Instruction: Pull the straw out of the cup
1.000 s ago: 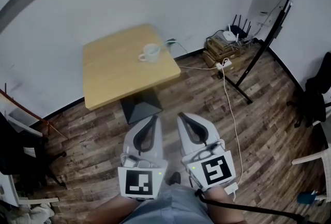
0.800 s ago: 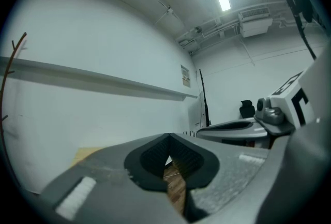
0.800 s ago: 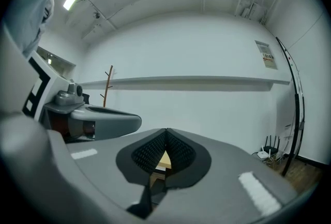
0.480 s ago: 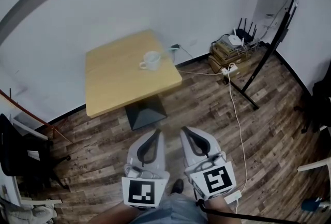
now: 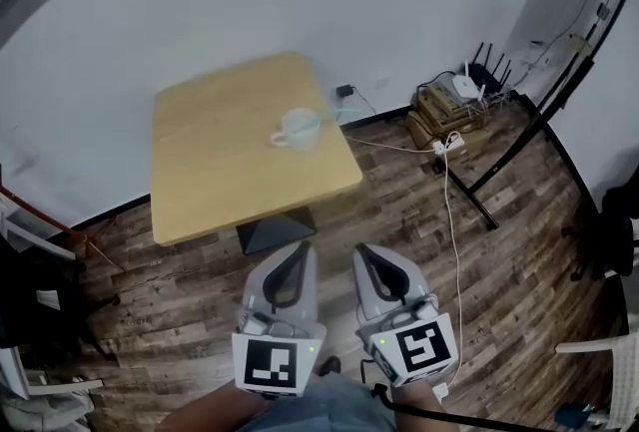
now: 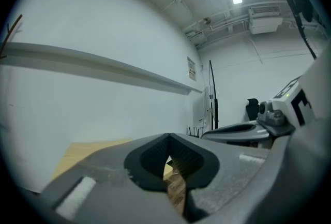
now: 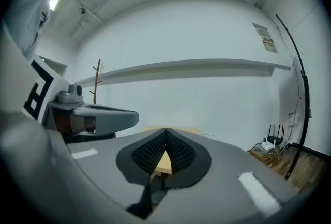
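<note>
Wooden tabletop, upper centre, carries the cup and straw. The left tool and right tool, both pressed together and empty, sit well short of it. Approach step: close in, then spread one tool to take the straw.

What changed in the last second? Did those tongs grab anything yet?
The left tongs and right tongs have come nearer the table, side by side, so it looks larger in the head view. Nothing was grabbed or let go. Both stay shut and empty, and the cup stands where it was, with the straw in it.
</note>
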The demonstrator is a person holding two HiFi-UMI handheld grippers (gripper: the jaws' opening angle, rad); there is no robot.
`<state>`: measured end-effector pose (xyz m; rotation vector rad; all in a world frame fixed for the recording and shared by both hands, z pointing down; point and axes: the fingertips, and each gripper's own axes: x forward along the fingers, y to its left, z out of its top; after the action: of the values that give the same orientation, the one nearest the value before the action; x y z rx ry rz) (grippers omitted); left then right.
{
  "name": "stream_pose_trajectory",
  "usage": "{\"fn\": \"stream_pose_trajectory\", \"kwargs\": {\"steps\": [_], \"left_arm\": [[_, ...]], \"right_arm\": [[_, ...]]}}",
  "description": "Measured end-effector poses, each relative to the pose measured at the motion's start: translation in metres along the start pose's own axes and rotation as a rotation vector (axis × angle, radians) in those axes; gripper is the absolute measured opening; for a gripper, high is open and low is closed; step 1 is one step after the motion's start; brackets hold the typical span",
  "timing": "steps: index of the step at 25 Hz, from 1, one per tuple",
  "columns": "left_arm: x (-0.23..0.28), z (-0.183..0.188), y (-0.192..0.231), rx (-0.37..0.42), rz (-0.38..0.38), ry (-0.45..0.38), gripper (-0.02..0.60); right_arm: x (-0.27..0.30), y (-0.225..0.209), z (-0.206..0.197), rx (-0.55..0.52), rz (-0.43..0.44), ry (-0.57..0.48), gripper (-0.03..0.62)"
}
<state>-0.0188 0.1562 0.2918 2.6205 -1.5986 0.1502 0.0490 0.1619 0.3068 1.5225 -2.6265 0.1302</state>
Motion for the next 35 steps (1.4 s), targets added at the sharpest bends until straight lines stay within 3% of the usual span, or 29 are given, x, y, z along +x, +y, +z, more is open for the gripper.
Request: {"fn": "stream_pose_trajectory", "kwargs": {"steps": [12,26,35], "left_arm": [[0.088,0.025,0.072,-0.023,-0.024,-0.051,0.011],[0.147,0.027,0.083,-0.027,-0.052,-0.045,0.011],[0.221,0.003,0.101,-0.039,0.052,0.050,0.011]], "right_arm": [[0.111,-0.030,0.032,-0.051,0.000,-0.013,0.008],[0.147,-0.069,0.046,-0.060,-0.026,-0.034,0.008],[0.204,-0.121,0.049,-0.047,0.095,-0.030,0.008]]}}
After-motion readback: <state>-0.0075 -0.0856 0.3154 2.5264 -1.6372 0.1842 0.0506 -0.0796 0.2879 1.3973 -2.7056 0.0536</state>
